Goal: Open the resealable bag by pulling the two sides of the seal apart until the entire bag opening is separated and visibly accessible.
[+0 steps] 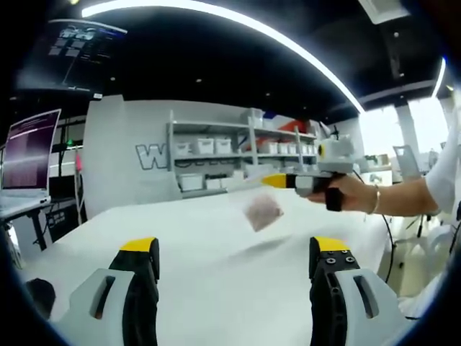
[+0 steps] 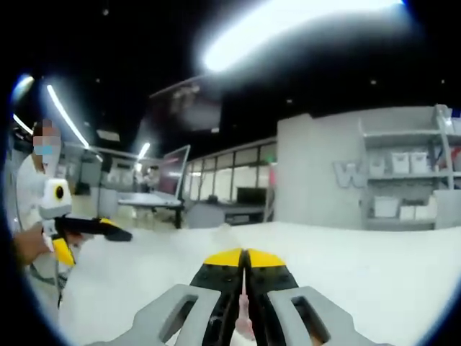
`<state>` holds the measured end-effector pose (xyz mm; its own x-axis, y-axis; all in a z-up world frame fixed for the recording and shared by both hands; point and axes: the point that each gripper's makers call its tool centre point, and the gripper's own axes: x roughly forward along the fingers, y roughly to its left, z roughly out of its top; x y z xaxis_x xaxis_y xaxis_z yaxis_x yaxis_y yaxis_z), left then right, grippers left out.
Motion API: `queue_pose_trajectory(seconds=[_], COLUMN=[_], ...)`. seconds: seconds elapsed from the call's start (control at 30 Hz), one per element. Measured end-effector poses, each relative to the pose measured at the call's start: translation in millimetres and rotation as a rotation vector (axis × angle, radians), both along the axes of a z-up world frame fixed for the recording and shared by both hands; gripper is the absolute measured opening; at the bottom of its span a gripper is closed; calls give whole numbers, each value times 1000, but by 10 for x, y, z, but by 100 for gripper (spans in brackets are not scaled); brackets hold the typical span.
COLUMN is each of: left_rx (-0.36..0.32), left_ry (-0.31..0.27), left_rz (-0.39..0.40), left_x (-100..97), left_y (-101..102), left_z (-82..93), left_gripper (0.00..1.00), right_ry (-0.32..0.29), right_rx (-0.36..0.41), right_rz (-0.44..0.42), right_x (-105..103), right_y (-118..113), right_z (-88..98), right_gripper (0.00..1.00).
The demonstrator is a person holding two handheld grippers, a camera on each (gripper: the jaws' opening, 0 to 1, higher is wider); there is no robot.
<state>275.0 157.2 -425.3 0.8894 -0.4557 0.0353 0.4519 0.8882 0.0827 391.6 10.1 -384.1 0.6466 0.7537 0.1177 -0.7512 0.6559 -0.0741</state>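
Bag position: resealable bag (image 1: 262,210) hanging in mid-air at frame centre of the left gripper view, above the white surface (image 1: 216,274), just left of the yellow tip of the right gripper (image 1: 276,181).
Right gripper: entering from the right of the left gripper view, held by a hand (image 1: 351,193); in the right gripper view (image 2: 244,254) jaws pressed together at bottom centre, a thin pale pinkish sliver pinched between them, judged to be the bag's top edge.
Left gripper: in the left gripper view (image 1: 236,249) jaws spread wide at the bottom corners, nothing between them; seen at the left edge of the right gripper view (image 2: 114,231), well apart from the bag.
Bag material: thin, clear, limp film, slightly blurred; pinkish lumpy contents sagging in the lower part.
Handling: likely light, floppy, slippery; prone to swinging from 1 grip point.
Hold point: likely the free lip of the seal opposite the pinched side, near the top edge, not the filled belly.
Surface texture: matte white cloth, softly wrinkled.
Gripper build: grey bodies, black pads, yellow tips.
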Motion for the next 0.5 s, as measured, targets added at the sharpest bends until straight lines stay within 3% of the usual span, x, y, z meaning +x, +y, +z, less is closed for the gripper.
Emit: queue_pose_trajectory(seconds=[0.27, 0.5], left_rx=[-4, -4], left_ry=[1, 2], left_rz=[-3, -7], left_x=[-18, 66], left_y=[-18, 25], left_z=[-20, 41], left_gripper=[83, 83], right_ry=[13, 25], right_rx=[9, 22], right_rz=[13, 4], right_x=[-110, -32], right_y=[-4, 11], right_z=[-54, 12], right_gripper=[0, 0])
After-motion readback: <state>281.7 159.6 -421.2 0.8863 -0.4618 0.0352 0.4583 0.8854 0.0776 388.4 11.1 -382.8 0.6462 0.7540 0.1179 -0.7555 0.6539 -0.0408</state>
